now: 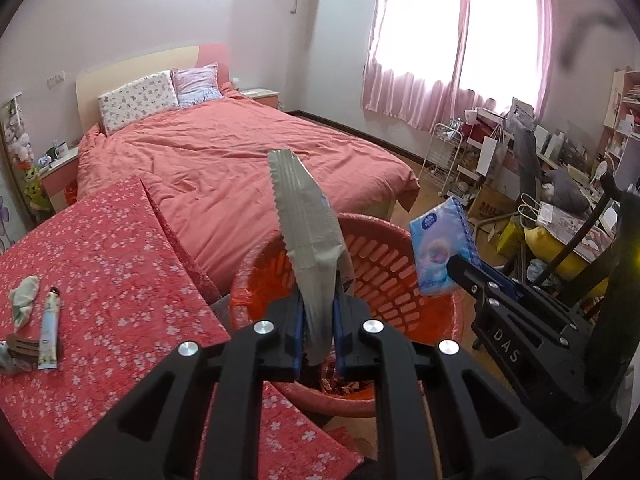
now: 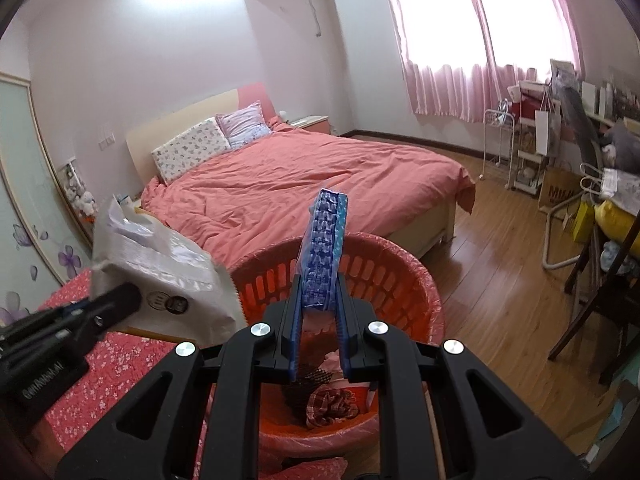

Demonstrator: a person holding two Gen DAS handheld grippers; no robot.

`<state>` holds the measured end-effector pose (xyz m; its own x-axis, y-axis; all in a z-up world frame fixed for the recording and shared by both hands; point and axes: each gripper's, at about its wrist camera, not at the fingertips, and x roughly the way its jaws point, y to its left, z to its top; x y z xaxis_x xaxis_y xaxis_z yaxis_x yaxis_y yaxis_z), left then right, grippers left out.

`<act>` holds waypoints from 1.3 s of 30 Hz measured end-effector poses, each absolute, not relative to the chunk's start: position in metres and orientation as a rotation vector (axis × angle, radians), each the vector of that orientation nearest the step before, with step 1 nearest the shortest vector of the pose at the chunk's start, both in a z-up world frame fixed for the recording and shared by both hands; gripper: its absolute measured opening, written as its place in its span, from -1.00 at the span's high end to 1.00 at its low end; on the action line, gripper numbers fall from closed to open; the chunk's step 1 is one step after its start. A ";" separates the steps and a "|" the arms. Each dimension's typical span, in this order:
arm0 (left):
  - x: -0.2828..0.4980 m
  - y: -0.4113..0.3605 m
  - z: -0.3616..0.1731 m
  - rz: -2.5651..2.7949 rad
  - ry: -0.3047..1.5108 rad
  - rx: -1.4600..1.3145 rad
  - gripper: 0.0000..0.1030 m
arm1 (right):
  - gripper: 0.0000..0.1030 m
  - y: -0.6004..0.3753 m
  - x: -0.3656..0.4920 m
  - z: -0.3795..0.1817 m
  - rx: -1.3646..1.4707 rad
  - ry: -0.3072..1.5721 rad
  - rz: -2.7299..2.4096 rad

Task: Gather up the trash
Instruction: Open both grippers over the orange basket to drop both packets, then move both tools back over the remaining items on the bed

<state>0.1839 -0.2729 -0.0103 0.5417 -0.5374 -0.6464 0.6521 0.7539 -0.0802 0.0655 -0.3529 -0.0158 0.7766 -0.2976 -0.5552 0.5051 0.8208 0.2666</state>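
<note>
Both grippers holding trash over the red basket [image 1: 400,264].

The left gripper [image 1: 318,320] is clamping a grey foil wrapper [image 1: 306,232], its long axis running up and away from the narrow jaws. The right gripper [image 2: 318,312] is pinching a blue tissue pack [image 2: 324,232], likewise standing upright. Both items are hanging directly above the basket's open mouth, the left one nearer the near rim. A tube [image 1: 50,328] and crumpled tissue [image 1: 24,300] are lying uncollected on the floral desk [image 1: 120,260].
</note>
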 end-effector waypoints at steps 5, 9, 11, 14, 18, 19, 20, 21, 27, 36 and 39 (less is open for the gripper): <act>0.197 -0.276 -0.026 -0.682 0.748 0.165 0.33 | 0.65 -0.358 0.071 -0.022 0.477 0.531 -0.412; 0.207 -0.266 -0.034 -0.641 0.776 0.151 0.05 | 0.22 -0.359 0.070 -0.024 0.480 0.537 -0.420; 0.210 -0.255 -0.034 -0.611 0.768 0.152 -0.06 | -0.14 -0.355 0.066 -0.021 0.455 0.525 -0.438; 0.211 -0.238 -0.032 -0.567 0.749 0.158 -0.23 | -0.37 -0.349 0.065 -0.017 0.408 0.514 -0.465; 0.210 -0.206 -0.030 -0.487 0.719 0.180 -0.43 | -0.48 -0.338 0.065 -0.011 0.353 0.510 -0.466; 0.209 -0.197 -0.030 -0.463 0.714 0.184 -0.46 | -0.49 -0.337 0.066 -0.010 0.345 0.510 -0.461; 0.210 -0.189 -0.030 -0.446 0.713 0.186 -0.47 | -0.49 -0.330 0.067 -0.008 0.329 0.512 -0.448; 0.211 -0.177 -0.030 -0.424 0.714 0.185 -0.47 | -0.49 -0.330 0.069 -0.007 0.320 0.514 -0.442; 0.220 -0.108 -0.032 -0.302 0.744 0.140 -0.48 | -0.49 -0.303 0.080 -0.002 0.285 0.536 -0.368; 0.237 -0.003 -0.037 -0.106 0.770 0.071 -0.55 | -0.49 -0.248 0.101 0.000 0.233 0.574 -0.245; 0.244 0.033 -0.039 -0.037 0.779 0.045 -0.59 | -0.49 -0.229 0.108 0.001 0.209 0.585 -0.214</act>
<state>0.2439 0.0335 -0.0392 0.7108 -0.0171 -0.7031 0.0504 0.9984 0.0267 0.1079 -0.2292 0.0013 0.8131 -0.1396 -0.5651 0.2575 0.9569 0.1341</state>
